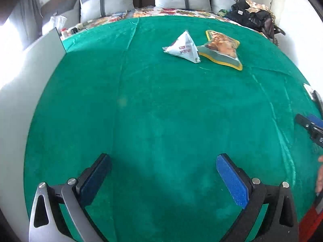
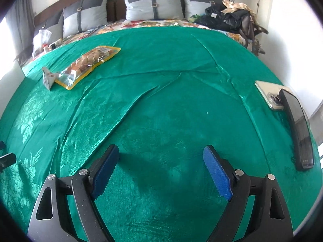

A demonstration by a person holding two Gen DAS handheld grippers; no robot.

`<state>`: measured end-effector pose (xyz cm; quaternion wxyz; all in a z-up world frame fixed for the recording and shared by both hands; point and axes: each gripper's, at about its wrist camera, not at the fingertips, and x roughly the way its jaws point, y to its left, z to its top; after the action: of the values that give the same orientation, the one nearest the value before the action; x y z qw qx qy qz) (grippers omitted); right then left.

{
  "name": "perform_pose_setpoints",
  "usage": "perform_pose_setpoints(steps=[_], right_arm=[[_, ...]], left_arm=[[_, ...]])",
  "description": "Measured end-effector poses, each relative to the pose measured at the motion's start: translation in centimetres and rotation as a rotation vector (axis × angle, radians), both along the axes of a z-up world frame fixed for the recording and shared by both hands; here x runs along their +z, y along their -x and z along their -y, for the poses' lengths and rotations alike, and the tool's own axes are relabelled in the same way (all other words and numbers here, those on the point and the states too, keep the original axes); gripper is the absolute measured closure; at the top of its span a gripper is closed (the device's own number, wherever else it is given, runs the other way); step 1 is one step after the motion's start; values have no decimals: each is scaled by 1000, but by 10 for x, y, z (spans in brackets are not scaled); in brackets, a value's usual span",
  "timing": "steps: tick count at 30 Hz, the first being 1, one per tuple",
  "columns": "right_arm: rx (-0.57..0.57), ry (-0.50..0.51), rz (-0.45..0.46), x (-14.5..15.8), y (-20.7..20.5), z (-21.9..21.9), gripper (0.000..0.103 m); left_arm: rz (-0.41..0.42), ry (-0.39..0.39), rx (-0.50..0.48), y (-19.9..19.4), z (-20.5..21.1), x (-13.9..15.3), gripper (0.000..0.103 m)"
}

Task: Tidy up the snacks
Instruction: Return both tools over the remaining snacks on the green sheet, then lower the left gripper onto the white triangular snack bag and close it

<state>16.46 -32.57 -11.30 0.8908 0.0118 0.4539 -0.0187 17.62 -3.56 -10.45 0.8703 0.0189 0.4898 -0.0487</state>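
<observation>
A white pyramid-shaped snack packet (image 1: 182, 48) lies on the green bedspread (image 1: 151, 111), touching a yellow-edged clear bag of snacks (image 1: 222, 49) on its right. In the right wrist view the same white packet (image 2: 48, 77) and yellow-edged bag (image 2: 88, 64) sit far off at the upper left. My left gripper (image 1: 163, 161) is open over bare green cloth, well short of the snacks. My right gripper (image 2: 161, 153) is open too, with only cloth between its blue pads. The right gripper's fingers (image 1: 310, 125) show at the left wrist view's right edge.
Two phones lie at the bed's right edge, a pale one (image 2: 268, 94) and a dark one (image 2: 300, 131). Grey pillows (image 2: 153, 2) line the headboard. Dark bags and clothes (image 2: 228, 18) are heaped at the far right. A plastic bag and small bottles (image 2: 43, 40) sit at the far left.
</observation>
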Motion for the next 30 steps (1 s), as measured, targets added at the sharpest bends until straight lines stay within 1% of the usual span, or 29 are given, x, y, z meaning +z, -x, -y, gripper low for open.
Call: perform_pose_setpoints(steps=[3, 4, 10, 14, 17, 20, 22, 26, 30], right_arm=[[-3, -1, -1, 0, 2, 3, 14], [-4, -2, -1, 1, 2, 4, 14], [-7, 1, -7, 0, 1, 5, 12], [-29, 8, -13, 0, -2, 3, 12], [-18, 0, -17, -1, -6, 1, 12], [-11, -7, -19, -1, -8, 1, 10], [-6, -7, -22, -2, -8, 1, 8], [-4, -8, -23, -2, -8, 0, 7], [-5, -7, -23, -2, -8, 0, 7]], left_arm=[[63, 7, -5, 7, -2, -3, 0], [70, 11, -2, 10, -3, -3, 0], [73, 10, 0, 11, -6, -3, 0], [73, 10, -1, 11, -6, -3, 0], [73, 10, 0, 12, -6, -3, 0], [74, 9, 4, 13, -7, -2, 0], [73, 8, 9, 10, -7, -1, 0], [65, 8, 28, 4, -4, -1, 0], [34, 7, 58, -17, 0, 0, 0]])
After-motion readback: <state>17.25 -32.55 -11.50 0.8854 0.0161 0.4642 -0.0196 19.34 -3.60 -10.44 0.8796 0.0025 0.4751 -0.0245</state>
